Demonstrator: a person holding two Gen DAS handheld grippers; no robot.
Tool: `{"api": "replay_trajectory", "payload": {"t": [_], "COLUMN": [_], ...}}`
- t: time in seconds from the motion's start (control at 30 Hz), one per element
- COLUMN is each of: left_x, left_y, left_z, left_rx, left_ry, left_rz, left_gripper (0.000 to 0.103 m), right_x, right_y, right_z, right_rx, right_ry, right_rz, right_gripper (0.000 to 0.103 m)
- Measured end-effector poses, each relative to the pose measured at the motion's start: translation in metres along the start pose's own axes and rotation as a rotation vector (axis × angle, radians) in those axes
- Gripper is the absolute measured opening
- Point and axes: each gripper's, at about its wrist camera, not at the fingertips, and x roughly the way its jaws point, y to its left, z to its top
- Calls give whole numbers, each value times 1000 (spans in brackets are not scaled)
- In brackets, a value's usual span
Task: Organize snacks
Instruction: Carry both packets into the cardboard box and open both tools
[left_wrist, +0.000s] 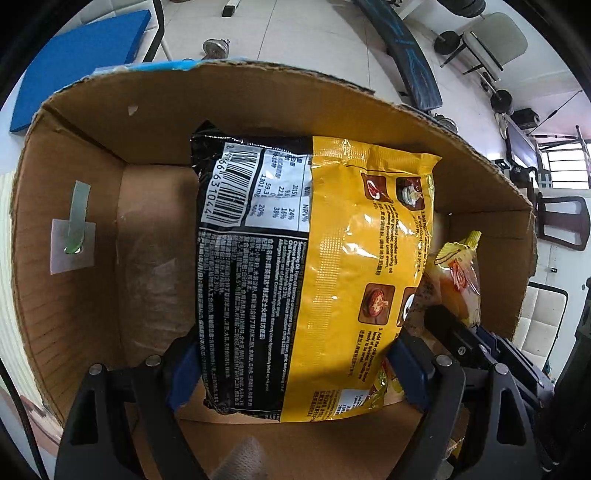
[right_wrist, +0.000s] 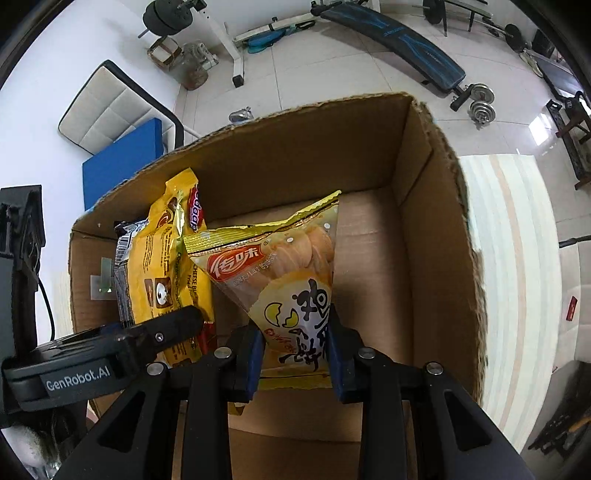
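Note:
A big yellow and black noodle packet hangs inside an open cardboard box, back side up with barcode showing. My left gripper is shut on its lower end, blue pads pressing both sides. In the right wrist view a smaller yellow biscuit bag with red logo hangs in the same box. My right gripper is shut on its bottom edge. The noodle packet and the left gripper's body show to its left; the biscuit bag peeks out right of the noodle packet.
The box stands on a striped surface. A taped green strip sits on its left inner wall. A blue pad, a white cushioned chair, a weight bench and dumbbells lie on the tiled floor beyond.

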Motion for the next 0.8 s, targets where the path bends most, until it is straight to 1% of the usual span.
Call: {"api": "replay_trajectory", "payload": {"t": [0.1, 0.2, 0.23, 0.3, 0.4, 0.43, 0.5, 0.53, 0.57, 0.7, 0.8], "left_x": [1, -3, -5, -9, -24, -30, -40, -46, -50, -74, -82], "left_y": [-4, -3, -1, -3, 0, 1, -1, -3, -5, -8, -13], "left_z": [-3, -10, -13, -15, -23, -26, -31, -33, -36, -61, -66], "left_rx": [29, 40, 36, 33, 37, 39, 42, 51, 56, 90, 106], "left_ry": [-12, -28, -35, -60, -96, -107, -129, -142, -152, -200, -232], "left_rz": [40, 71, 69, 67, 82, 81, 90, 95, 97, 117, 126], "left_gripper": [88, 92, 93, 95, 95, 95, 95, 95, 96, 98, 98], "right_x": [7, 11, 11, 10, 6, 4, -2, -5, -7, -27, -50], "right_y": [-1, -6, -9, -10, -8, -5, 2, 5, 10, 21, 32], "right_z": [8, 13, 13, 14, 12, 11, 6, 3, 2, -14, -26], "right_rx": [-23, -28, -27, -29, -51, -57, -82, -97, -110, -154, -182], "right_ry": [21, 36, 41, 53, 57, 58, 61, 54, 45, 4, -42], "right_rz": [-17, -38, -25, -5, -7, -16, -27, -41, -54, -79, -103], "right_gripper": [34, 48, 52, 55, 62, 66, 79, 94, 96, 96, 96]}}
